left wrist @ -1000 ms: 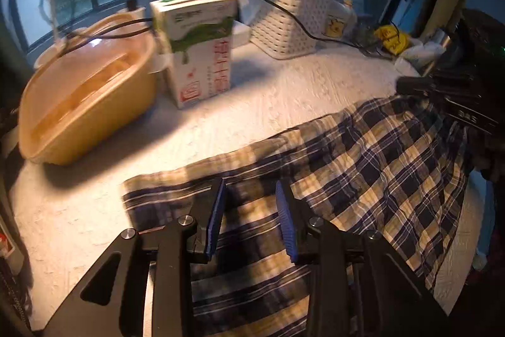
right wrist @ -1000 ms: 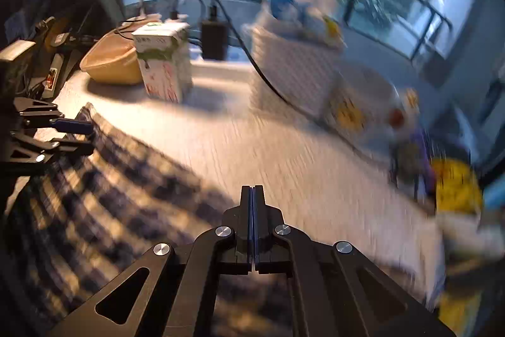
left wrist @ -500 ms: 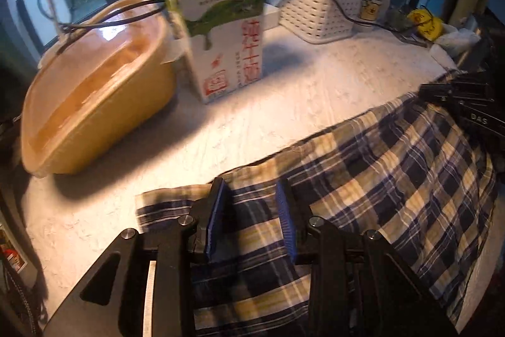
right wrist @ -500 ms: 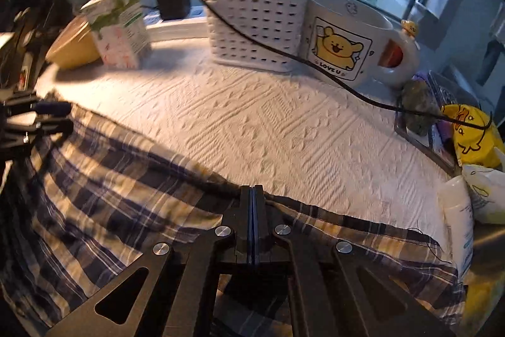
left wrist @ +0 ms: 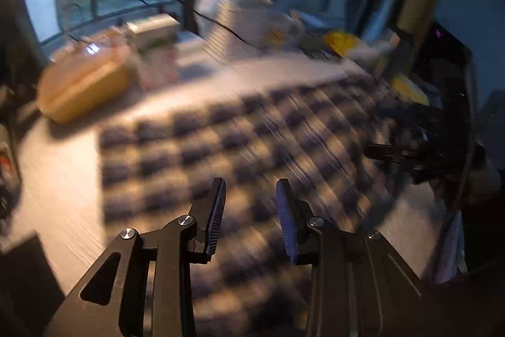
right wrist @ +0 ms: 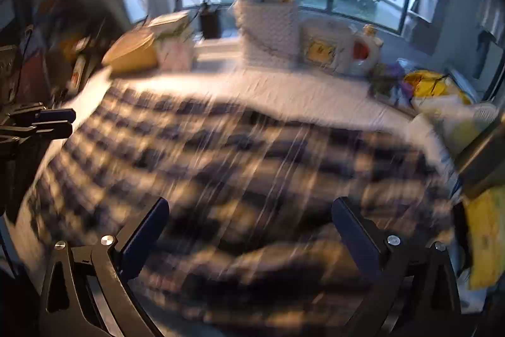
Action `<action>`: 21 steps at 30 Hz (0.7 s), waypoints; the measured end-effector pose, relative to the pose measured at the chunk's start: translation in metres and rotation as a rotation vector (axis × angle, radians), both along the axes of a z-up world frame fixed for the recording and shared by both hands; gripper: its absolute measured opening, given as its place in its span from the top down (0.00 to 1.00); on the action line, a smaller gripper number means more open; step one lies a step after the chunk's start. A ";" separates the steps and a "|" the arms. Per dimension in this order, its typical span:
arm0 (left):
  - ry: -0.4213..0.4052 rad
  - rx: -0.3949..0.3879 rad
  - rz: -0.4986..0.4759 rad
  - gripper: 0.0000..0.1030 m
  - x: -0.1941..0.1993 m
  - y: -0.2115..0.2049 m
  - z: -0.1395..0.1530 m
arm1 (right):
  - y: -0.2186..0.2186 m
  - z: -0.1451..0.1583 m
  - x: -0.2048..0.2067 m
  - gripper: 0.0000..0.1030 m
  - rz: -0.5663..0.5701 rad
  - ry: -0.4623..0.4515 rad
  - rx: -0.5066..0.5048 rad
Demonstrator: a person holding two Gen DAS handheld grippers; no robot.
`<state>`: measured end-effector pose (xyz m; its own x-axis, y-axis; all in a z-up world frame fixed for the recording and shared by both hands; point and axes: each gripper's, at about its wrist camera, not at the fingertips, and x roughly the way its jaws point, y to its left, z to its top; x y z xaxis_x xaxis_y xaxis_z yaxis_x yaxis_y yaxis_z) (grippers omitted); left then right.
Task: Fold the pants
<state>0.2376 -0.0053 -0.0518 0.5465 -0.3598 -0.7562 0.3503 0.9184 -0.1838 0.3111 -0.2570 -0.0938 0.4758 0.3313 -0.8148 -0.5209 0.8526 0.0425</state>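
Note:
The navy and tan plaid pants (left wrist: 252, 141) lie spread on the white textured table cover (left wrist: 63, 166); both views are blurred by motion. My left gripper (left wrist: 251, 212) hovers over the near part of the pants, its blue pads a little apart with nothing between them. In the right wrist view the pants (right wrist: 236, 153) fill the middle. My right gripper (right wrist: 249, 207) is above their near, bunched edge, its jaws opening wide with no cloth pinched. The left gripper (right wrist: 47, 122) shows at the left edge of that view. The right gripper (left wrist: 407, 144) shows as a dark shape at the right.
At the back stand a yellow lidded container (left wrist: 85, 84), a milk carton (left wrist: 157, 59) and a white basket (left wrist: 233, 33) with a black cable across it. A bear mug (right wrist: 325, 46) and yellow items (right wrist: 432, 84) sit at the back right. A window rail runs behind.
The right gripper was shut on the pants' edge and has let go, its jaws now wide apart. Both grippers have pulled back, so more of the spread pants shows ahead of each.

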 end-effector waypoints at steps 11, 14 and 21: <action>0.113 0.077 0.047 0.68 -0.034 -0.001 -0.049 | -0.030 -0.041 -0.056 0.05 -0.058 0.006 -0.108; 0.073 0.079 0.056 0.68 -0.044 -0.001 -0.039 | -0.040 -0.041 -0.067 0.05 -0.085 0.007 -0.095; -0.001 0.058 -0.003 0.67 -0.048 -0.027 -0.034 | -0.047 -0.033 -0.087 0.05 -0.127 0.036 -0.065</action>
